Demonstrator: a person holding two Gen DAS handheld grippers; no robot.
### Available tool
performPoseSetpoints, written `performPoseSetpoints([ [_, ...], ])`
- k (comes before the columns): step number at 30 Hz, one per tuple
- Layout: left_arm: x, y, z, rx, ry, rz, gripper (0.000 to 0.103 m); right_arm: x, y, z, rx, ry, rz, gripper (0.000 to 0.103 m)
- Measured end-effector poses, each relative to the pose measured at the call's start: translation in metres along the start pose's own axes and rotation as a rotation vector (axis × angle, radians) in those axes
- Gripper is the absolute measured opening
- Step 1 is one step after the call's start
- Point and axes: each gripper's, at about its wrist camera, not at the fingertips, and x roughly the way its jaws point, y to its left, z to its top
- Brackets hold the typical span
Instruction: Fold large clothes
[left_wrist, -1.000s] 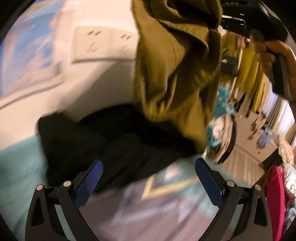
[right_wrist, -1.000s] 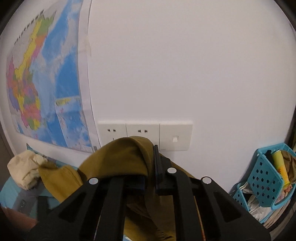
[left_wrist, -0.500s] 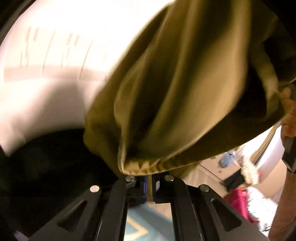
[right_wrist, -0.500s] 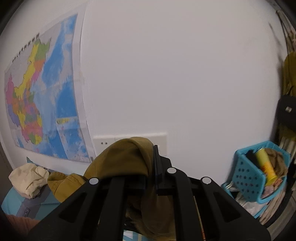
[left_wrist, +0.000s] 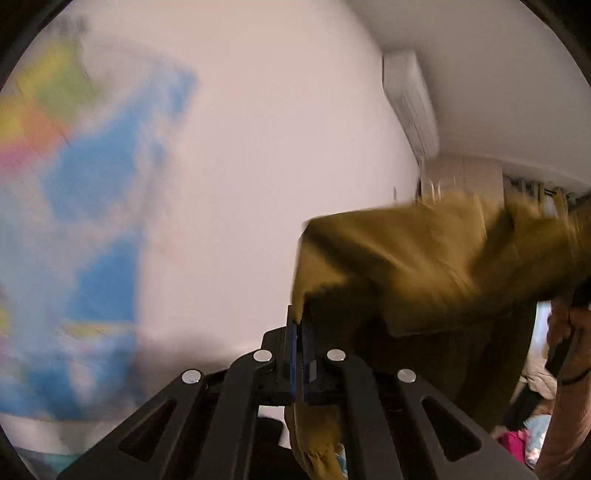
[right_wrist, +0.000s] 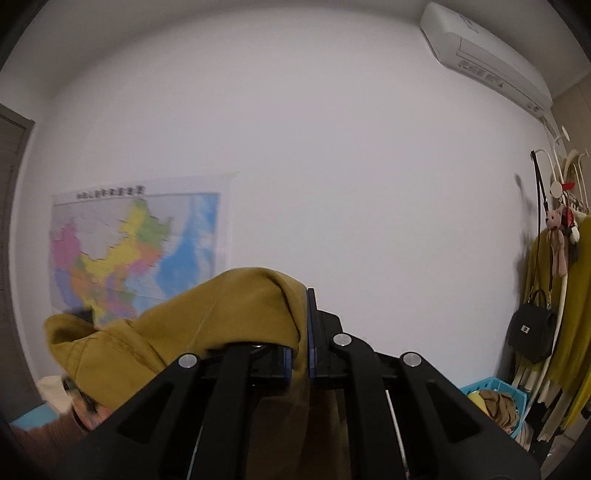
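The left gripper (left_wrist: 298, 332) was closed, its blue pads (left_wrist: 293, 343) pinching an edge of the garment (left_wrist: 424, 266), an olive-brown piece of cloth that spread up and to the right from the jaws, with a further fold hanging below between the gripper's arms. The right gripper (right_wrist: 300, 325) was likewise closed on the garment (right_wrist: 207, 317), the cloth bunched over its left finger and draped down between the two; a loose end trailed out to the left. Both grippers were raised and faced a white wall (right_wrist: 332, 166), so the garment was held in the air between them (the surface beneath was not in view). In the left wrist view the person's right hand (left_wrist: 565, 328) showed at the right edge, beside the far end of the cloth. That view was heavily blurred on its left side, where the map (left_wrist: 85, 177) read only as smeared colour. The right wrist view showed the map (right_wrist: 136, 247) clearly, fixed to the wall. An air conditioner (right_wrist: 484, 55) was mounted high at the right. A coat rack (right_wrist: 561, 236) stood at the right edge, carrying a black bag (right_wrist: 532, 332), and a blue basket (right_wrist: 491, 402) with clothes sat at its foot.
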Motion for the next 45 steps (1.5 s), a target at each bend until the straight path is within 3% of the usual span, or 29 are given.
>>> performPoseSetpoints([
  [3, -0.080, 0.000, 0.017, 0.077, -0.050, 0.083, 0.001, -0.027, 0.019, -0.006, 0.011, 0.000, 0.083, 0.006],
  [4, -0.086, -0.028, 0.011, 0.098, -0.051, 0.107, 0.001, -0.033, 0.025, -0.010, 0.010, 0.003, 0.105, 0.006],
  [6, -0.110, -0.035, -0.001, 0.141, -0.059, 0.149, 0.000, -0.047, 0.041, -0.018, 0.025, 0.002, 0.173, 0.006],
  [7, -0.113, -0.072, -0.007, 0.161, -0.070, 0.186, 0.000, -0.053, 0.053, -0.024, 0.020, -0.001, 0.215, 0.006],
  [10, -0.169, -0.080, -0.016, 0.181, -0.064, 0.249, 0.001, -0.050, 0.079, -0.044, 0.049, 0.052, 0.322, 0.006],
  [13, -0.166, -0.090, -0.069, 0.169, 0.072, 0.209, 0.002, -0.039, 0.110, -0.076, 0.066, 0.131, 0.412, 0.006],
  [15, -0.169, -0.083, -0.108, 0.167, 0.167, 0.168, 0.014, -0.028, 0.123, -0.099, 0.101, 0.188, 0.453, 0.006],
  [17, -0.161, -0.063, -0.158, 0.103, 0.289, 0.090, 0.049, -0.016, 0.140, -0.125, 0.116, 0.242, 0.493, 0.006],
  [20, -0.163, -0.046, -0.215, 0.037, 0.374, 0.083, 0.048, 0.008, 0.161, -0.162, 0.157, 0.331, 0.528, 0.006],
  [23, -0.182, -0.020, -0.241, 0.003, 0.356, 0.053, 0.048, 0.026, 0.171, -0.183, 0.187, 0.385, 0.530, 0.006],
  [25, -0.208, -0.016, -0.249, -0.002, 0.309, -0.028, 0.053, 0.029, 0.171, -0.190, 0.194, 0.394, 0.523, 0.007],
  [26, -0.223, -0.020, -0.254, 0.020, 0.278, -0.081, 0.062, 0.032, 0.175, -0.191, 0.194, 0.391, 0.519, 0.006],
  [27, -0.233, -0.025, -0.256, 0.060, 0.238, -0.080, 0.067, 0.035, 0.175, -0.191, 0.205, 0.394, 0.523, 0.006],
  [28, -0.237, -0.030, -0.259, 0.091, 0.216, -0.062, 0.079, 0.036, 0.178, -0.191, 0.207, 0.393, 0.531, 0.007],
  [30, -0.229, -0.041, -0.265, 0.149, 0.243, -0.056, 0.085, 0.033, 0.176, -0.187, 0.210, 0.393, 0.535, 0.007],
  [33, -0.203, -0.041, -0.285, 0.096, 0.331, -0.096, 0.082, 0.028, 0.182, -0.184, 0.193, 0.394, 0.534, 0.007],
  [34, -0.195, -0.040, -0.292, 0.092, 0.331, -0.097, 0.070, 0.024, 0.184, -0.182, 0.190, 0.393, 0.535, 0.007],
  [35, -0.186, -0.038, -0.296, 0.099, 0.335, -0.069, 0.041, 0.024, 0.186, -0.182, 0.189, 0.394, 0.534, 0.007],
  [37, -0.173, -0.030, -0.296, 0.052, 0.372, -0.034, 0.001, 0.014, 0.189, -0.178, 0.167, 0.392, 0.531, 0.007],
  [39, -0.181, -0.022, -0.280, 0.030, 0.309, 0.004, 0.000, 0.004, 0.191, -0.174, 0.148, 0.385, 0.518, 0.007],
  [42, -0.225, -0.020, -0.228, 0.054, 0.154, 0.049, 0.000, -0.022, 0.188, -0.159, 0.124, 0.351, 0.513, 0.007],
  [45, -0.270, -0.033, -0.174, 0.127, 0.035, 0.073, 0.000, -0.052, 0.184, -0.140, 0.111, 0.296, 0.534, 0.007],
])
